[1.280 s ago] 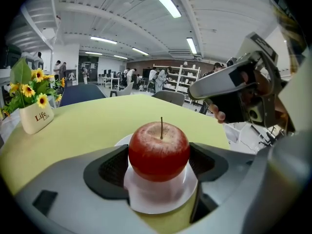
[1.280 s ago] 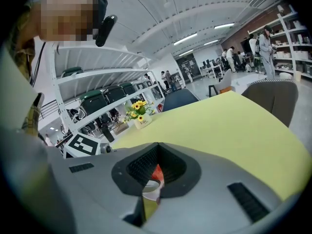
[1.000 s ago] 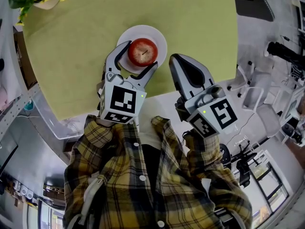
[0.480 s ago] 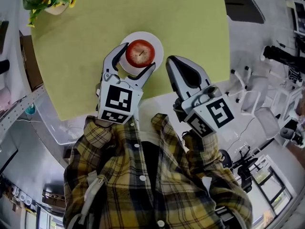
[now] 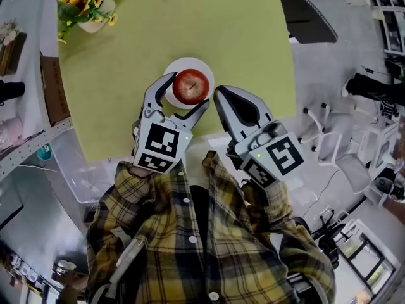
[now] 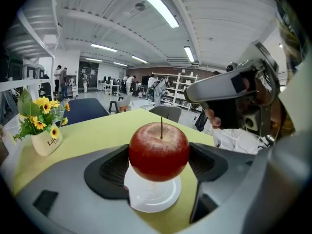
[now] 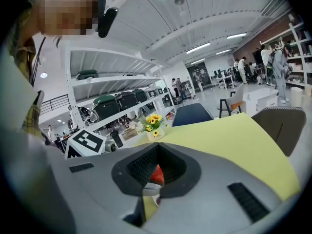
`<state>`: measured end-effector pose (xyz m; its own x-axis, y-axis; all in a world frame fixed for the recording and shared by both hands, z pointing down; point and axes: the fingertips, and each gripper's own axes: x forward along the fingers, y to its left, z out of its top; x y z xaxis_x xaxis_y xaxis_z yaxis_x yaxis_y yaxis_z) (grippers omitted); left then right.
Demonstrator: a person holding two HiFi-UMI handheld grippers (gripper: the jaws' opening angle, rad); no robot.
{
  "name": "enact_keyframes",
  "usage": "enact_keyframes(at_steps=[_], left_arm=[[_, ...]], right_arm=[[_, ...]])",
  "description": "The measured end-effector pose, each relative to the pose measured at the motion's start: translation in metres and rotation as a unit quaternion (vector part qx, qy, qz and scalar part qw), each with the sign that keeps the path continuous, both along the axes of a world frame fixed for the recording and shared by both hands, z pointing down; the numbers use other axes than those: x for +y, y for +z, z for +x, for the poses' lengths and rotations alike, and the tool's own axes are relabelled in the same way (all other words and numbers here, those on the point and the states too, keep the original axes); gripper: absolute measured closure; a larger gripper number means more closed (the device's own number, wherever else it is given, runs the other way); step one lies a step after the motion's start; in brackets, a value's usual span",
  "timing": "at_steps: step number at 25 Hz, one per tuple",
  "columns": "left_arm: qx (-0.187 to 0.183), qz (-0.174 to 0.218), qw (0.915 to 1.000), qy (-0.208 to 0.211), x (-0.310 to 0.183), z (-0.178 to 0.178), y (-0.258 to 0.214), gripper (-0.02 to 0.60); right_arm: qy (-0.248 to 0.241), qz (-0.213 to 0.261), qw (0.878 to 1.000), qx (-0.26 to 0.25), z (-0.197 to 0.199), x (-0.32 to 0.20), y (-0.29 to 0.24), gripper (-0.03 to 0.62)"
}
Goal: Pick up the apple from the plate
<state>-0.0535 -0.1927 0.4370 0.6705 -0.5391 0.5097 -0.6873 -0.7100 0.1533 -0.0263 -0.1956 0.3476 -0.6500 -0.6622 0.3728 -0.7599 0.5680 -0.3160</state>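
Head view is showing left gripper (image 5: 185, 92) gaping around red apple (image 5: 191, 85) on white plate (image 5: 190, 63); right gripper (image 5: 219, 94) is sitting closed.

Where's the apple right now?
In the head view, the apple sits on the white plate on the green table, between the jaws of the left hand-held gripper.

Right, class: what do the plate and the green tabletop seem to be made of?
The plate: likely glazed ceramic, possibly hard plastic; white and glossy, with the apple faintly mirrored red in it. The tabletop: smooth, matt, yellow-green, perhaps laminate or a fitted cover; no weave or wrinkles show.
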Motion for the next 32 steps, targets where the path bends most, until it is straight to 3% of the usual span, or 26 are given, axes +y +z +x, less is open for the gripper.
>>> enact_keyframes(at_steps=[20,32], left_arm=[[0.023,0.032,0.9992,0.007,0.014,-0.019,-0.093,0.189],[0.029,0.051,0.9982,0.012,0.021,-0.039,-0.131,0.189]], right_arm=[[-0.008,0.066,0.998,-0.002,-0.002,0.013,-0.072,0.599],[-0.013,0.077,0.997,0.006,-0.007,0.021,-0.081,0.599]])
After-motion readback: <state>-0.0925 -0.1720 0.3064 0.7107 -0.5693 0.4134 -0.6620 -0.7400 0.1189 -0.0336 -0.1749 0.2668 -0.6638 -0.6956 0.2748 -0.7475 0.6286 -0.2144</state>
